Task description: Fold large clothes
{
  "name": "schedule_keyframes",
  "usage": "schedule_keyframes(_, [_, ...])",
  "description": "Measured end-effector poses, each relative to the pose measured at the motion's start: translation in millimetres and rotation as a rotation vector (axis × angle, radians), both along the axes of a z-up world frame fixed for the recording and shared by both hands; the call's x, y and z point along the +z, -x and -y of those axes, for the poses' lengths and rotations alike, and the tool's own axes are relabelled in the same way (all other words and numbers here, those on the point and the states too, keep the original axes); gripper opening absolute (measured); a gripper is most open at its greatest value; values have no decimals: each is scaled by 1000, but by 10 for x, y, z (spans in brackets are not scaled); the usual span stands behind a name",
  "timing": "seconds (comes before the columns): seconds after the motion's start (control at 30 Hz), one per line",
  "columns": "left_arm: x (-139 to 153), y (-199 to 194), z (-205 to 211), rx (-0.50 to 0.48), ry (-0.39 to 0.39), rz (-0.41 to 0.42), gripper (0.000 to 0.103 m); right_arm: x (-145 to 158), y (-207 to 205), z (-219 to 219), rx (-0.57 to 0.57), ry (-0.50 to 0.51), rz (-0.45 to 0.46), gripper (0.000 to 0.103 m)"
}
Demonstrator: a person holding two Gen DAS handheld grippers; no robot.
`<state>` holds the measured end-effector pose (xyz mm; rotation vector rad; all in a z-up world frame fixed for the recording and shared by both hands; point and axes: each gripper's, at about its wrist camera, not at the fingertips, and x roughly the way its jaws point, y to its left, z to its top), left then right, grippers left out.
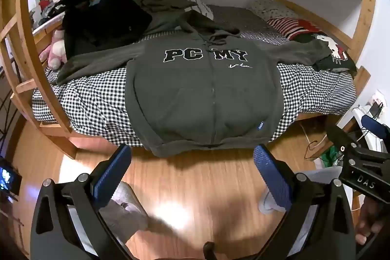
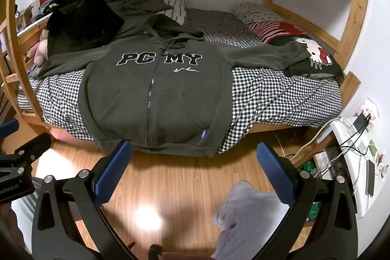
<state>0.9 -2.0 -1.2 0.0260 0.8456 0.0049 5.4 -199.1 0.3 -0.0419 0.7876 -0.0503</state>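
**Left wrist view: hoodie handling and orientation**

Left wrist view: the hoodie (image 1: 204,94) is seen laid flat, face up and zipped, on the bed (image 1: 92,109), ahead of and above the left gripper (image 1: 192,174), whose jaws are spread wide and hold nothing. In the right wrist view the right gripper (image 2: 195,172) is likewise wide and unloaded, with the hoodie ahead and slightly to its left.

Handling, as judged: thick fleece, soft and limp, moderately heavy, not slippery, not fragile. No shape will be kept when lifted. A hold is best taken at the sleeve cuffs, the shoulder seams or the ribbed hem, where the fabric is doubled.

Orientation: the long axis runs away from both grippers. The hem is nearest, overhanging the bed edge; the hood (image 1: 207,23) is farthest. The sleeves are spread to either side.
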Motion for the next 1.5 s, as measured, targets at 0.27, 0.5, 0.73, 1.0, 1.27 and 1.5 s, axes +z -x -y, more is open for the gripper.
schedule_keyframes(0.27, [-6, 20, 31, -1, -1, 7, 99, -8, 4, 13, -3, -3, -1, 101])
schedule_keyframes(0.5, [20, 32, 19, -2, -1, 8, 99, 34, 16, -28, -8, -2, 5, 101])
schedule_keyframes(0.73, [13, 23, 16, 3, -4, 9, 99, 50, 30, 15, -6, -4, 11, 101])
schedule_keyframes(1.0, [16, 15, -3, 8, -8, 6, 99, 77, 31, 25, -9, -3, 13, 101])
schedule_keyframes(1.27, [-6, -12, -15, 20, -19, 0, 99, 89, 30, 42, -9, -5, 13, 101])
schedule_keyframes(1.5, [-9, -35, -79, 31, -27, -2, 99, 97, 23, 70, 5, -14, 11, 101])
